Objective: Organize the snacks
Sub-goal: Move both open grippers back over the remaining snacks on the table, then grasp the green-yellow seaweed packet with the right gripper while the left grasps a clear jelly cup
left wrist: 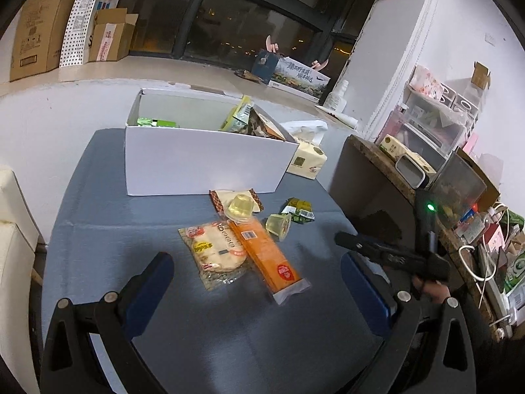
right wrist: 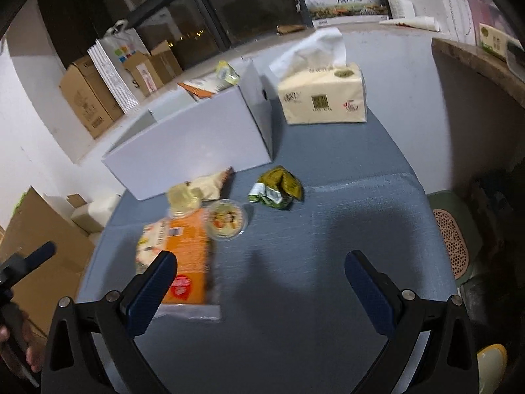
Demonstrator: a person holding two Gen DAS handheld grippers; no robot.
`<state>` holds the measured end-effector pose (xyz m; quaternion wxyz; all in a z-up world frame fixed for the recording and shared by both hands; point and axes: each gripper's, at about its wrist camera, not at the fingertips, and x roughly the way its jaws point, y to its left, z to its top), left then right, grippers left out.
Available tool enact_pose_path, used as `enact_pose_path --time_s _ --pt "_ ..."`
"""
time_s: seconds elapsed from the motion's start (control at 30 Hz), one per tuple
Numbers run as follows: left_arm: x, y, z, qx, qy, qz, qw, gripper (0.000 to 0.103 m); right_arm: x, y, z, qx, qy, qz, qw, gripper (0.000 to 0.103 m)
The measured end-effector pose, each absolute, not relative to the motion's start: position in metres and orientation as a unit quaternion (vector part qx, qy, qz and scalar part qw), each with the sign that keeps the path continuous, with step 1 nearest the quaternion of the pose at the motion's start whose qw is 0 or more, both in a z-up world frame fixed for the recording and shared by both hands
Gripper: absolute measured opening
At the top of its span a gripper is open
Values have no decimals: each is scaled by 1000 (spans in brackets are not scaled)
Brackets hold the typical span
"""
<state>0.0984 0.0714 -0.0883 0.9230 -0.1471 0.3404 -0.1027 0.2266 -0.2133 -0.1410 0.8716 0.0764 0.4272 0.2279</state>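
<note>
A white box [left wrist: 203,161] [right wrist: 197,138] stands at the back of the blue table [left wrist: 213,321] and holds some packets. In front of it lie an orange packet [left wrist: 265,256] [right wrist: 187,256], a clear bag with a round pastry [left wrist: 213,252], two jelly cups [left wrist: 241,208] [left wrist: 279,226], a brown-edged packet [left wrist: 226,197] and a green wrapper [left wrist: 297,211] [right wrist: 279,188]. My left gripper [left wrist: 257,279] is open and empty above the table, in front of the snacks. My right gripper [right wrist: 261,275] is open and empty, also seen in the left wrist view [left wrist: 367,246].
A tissue pack [right wrist: 323,97] [left wrist: 308,161] stands right of the box. A dark cabinet [left wrist: 370,190] with cluttered shelves borders the table's right side. Cardboard boxes [left wrist: 42,23] line the window sill at the back left.
</note>
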Motion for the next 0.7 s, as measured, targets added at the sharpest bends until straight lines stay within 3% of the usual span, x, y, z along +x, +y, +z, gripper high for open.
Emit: enact_pose_path --time_s 0.4,0.6,0.67,0.7 --pt "87 83 -90 -148 340 -84 925 103 289 -169 -162 -5 426 220 877 103" --pt "91 86 -97 -154 347 -80 922 103 326 -181 -176 71 474 190 857 103" --pt "94 86 -100 -151 352 -79 920 103 328 -184 -179 91 475 197 853 93" --pt "96 85 -102 -151 356 -80 919 103 329 -182 -181 80 480 189 853 77"
